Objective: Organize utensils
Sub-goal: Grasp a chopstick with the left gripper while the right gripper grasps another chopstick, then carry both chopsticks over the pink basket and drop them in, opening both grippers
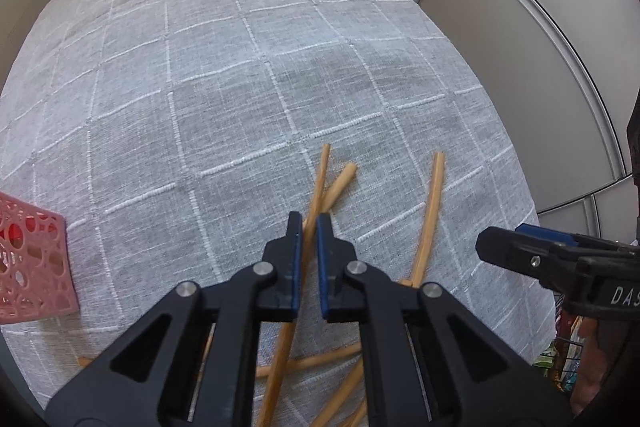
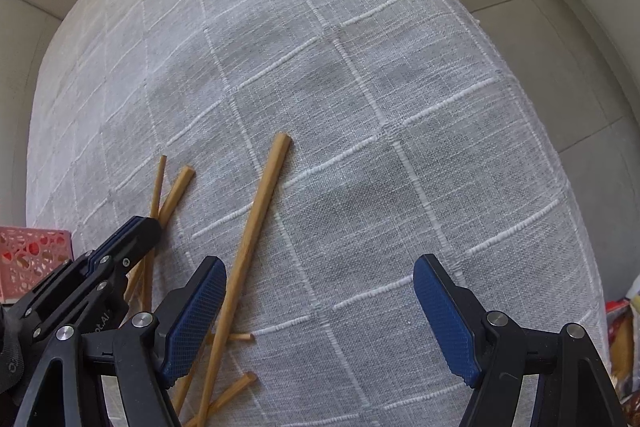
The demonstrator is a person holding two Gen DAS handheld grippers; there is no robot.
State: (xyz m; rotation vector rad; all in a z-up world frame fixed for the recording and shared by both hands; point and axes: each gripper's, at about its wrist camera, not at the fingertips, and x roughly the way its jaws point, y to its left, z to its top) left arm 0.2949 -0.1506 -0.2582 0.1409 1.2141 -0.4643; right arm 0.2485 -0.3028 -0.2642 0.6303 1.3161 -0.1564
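Several wooden chopsticks [image 1: 318, 187] lie crossed in a loose pile on the grey checked tablecloth [image 1: 240, 67]. My left gripper [image 1: 308, 227] hangs over the pile with its jaws almost together around one chopstick [image 1: 296, 307]; the grip itself is not plainly shown. It shows in the right wrist view [image 2: 136, 231] at the left. My right gripper [image 2: 320, 291] is open and empty, with a long chopstick [image 2: 256, 223] just left of its left finger [image 2: 196, 319]. It shows in the left wrist view [image 1: 492, 243] at the right edge.
A pink perforated basket [image 1: 32, 263] stands at the table's left edge and also shows in the right wrist view [image 2: 32, 259]. Beige tiled floor [image 1: 520, 7] surrounds the table. Colourful packages [image 2: 624, 339] lie off the right edge.
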